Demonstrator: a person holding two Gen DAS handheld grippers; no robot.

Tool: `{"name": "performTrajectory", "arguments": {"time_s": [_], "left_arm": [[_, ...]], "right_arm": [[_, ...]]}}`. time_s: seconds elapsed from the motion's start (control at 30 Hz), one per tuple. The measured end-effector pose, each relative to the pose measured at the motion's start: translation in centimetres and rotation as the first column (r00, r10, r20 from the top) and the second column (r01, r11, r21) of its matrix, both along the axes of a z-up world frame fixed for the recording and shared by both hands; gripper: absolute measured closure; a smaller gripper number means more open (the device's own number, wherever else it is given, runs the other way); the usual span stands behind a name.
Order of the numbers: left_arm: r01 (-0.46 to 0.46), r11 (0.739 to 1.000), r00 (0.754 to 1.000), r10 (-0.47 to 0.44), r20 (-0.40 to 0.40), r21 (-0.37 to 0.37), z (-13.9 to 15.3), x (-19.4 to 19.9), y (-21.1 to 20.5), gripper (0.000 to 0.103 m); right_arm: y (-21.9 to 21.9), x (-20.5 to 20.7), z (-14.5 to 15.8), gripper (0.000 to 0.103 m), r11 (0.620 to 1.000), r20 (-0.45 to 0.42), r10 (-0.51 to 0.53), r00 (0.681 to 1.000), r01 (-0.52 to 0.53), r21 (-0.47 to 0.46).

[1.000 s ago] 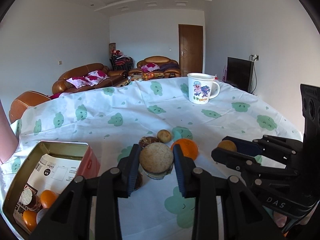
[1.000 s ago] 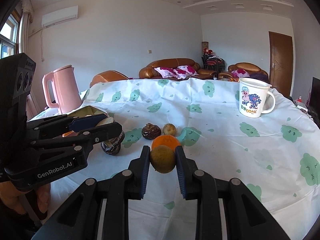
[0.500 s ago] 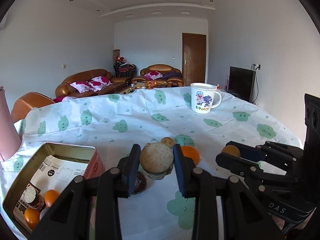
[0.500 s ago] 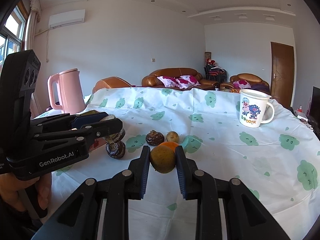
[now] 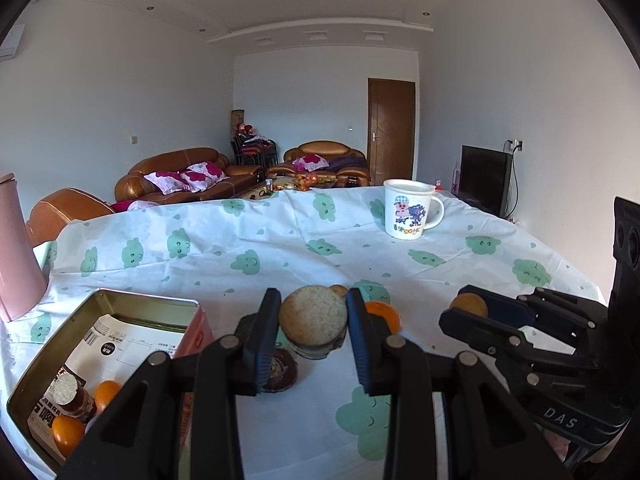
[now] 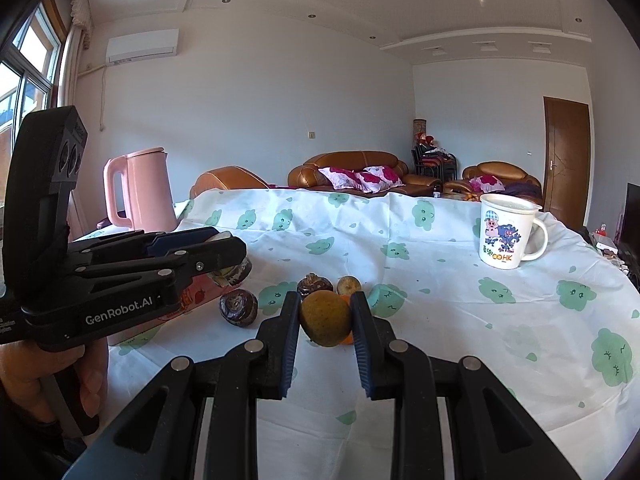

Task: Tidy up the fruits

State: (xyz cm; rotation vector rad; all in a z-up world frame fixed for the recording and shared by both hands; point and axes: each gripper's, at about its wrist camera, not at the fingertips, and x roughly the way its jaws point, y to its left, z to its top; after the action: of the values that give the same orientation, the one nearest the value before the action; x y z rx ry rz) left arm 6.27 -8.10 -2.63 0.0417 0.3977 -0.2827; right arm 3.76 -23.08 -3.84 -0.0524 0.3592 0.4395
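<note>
Left gripper (image 5: 313, 328) clamped on a tan, rough-topped fruit (image 5: 313, 315) above the counter (image 5: 280, 248), right gripper (image 6: 325, 320) grasping an olive-brown fruit (image 6: 326, 318), two oranges (image 5: 68, 434) in the tin (image 5: 144, 300) at near left, one mug (image 6: 506, 236) far right.

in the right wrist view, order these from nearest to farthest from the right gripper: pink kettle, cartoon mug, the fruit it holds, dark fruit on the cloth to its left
1. Yellow-brown fruit, clamped in the right gripper.
2. Dark fruit, left on the cloth.
3. Cartoon mug, far right.
4. Pink kettle, far left; close to the mug's rank.
</note>
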Motion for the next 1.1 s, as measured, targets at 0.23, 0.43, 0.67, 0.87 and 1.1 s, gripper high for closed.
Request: {"name": "performTrajectory", "arguments": {"time_s": [0.23,0.43,0.67,0.87,1.1], "left_arm": [[-0.005,1.000,1.000,0.006,0.023,-0.006,0.2,-0.4,0.1,0.068],[-0.016,1.000,0.999,0.017,0.045,-0.011,0.3,-0.7,0.3,0.068],[-0.029,0.999,0.997,0.030,0.077,-0.013,0.5,-1.2,0.4,0.068],[-0.035,0.999,0.995,0.037,0.095,-0.024,0.6,-1.6,0.7,0.068],[-0.048,0.999,0.996,0.050,0.078,-0.023,0.7,-2.0,1.6,0.068]], "right_arm": [[0.2,-0.5,0.1,0.076,1.000,0.031,0.008,1.000,-0.007,-0.008],[0.1,-0.7,0.1,0.076,1.000,0.048,0.011,0.999,-0.011,-0.007],[-0.1,-1.1,0.2,0.076,1.000,0.073,0.012,0.997,-0.012,0.000],[0.0,-1.4,0.2,0.076,1.000,0.094,0.013,0.995,-0.013,-0.003],[0.7,-0.9,0.8,0.076,1.000,0.068,0.029,0.997,-0.029,-0.003]]}}
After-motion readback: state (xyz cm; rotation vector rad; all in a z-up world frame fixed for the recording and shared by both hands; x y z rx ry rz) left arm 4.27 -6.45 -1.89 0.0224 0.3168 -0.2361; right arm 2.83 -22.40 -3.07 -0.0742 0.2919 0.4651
